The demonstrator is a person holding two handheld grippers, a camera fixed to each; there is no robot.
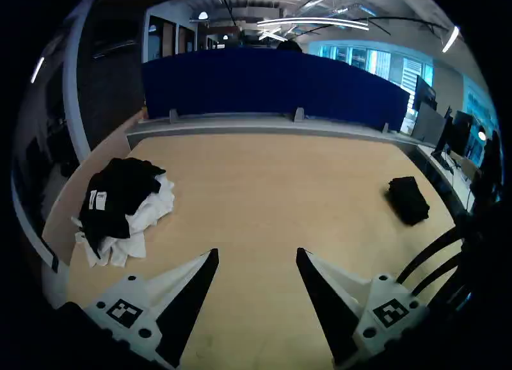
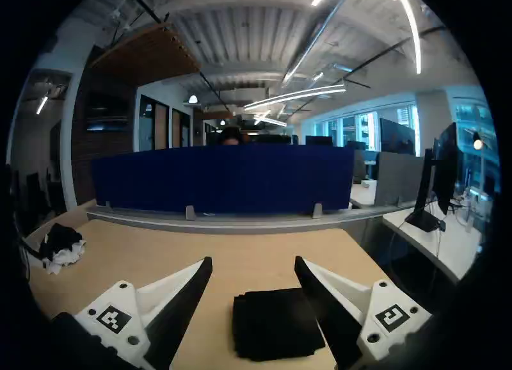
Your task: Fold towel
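**Heads up before grabbing the next towel**

Hovering over the counter point(image 1: 269, 178) with left gripper point(image 1: 256, 261) and right gripper point(image 2: 253, 267), fingers spread wide on both, gripping nothing. Counted one folded black towel point(image 2: 275, 322) lying just ahead of the right gripper, plus one heap of black and white towels point(image 1: 125, 207) well apart on the left; can't tell how many in there. Could easily snag two layers from that tangle, or knock the folded one askew swinging across.

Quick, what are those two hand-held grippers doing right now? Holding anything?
Left hand-held gripper: open, holding nothing.
Right hand-held gripper: open, with a folded black towel lying ahead of it, not gripped.
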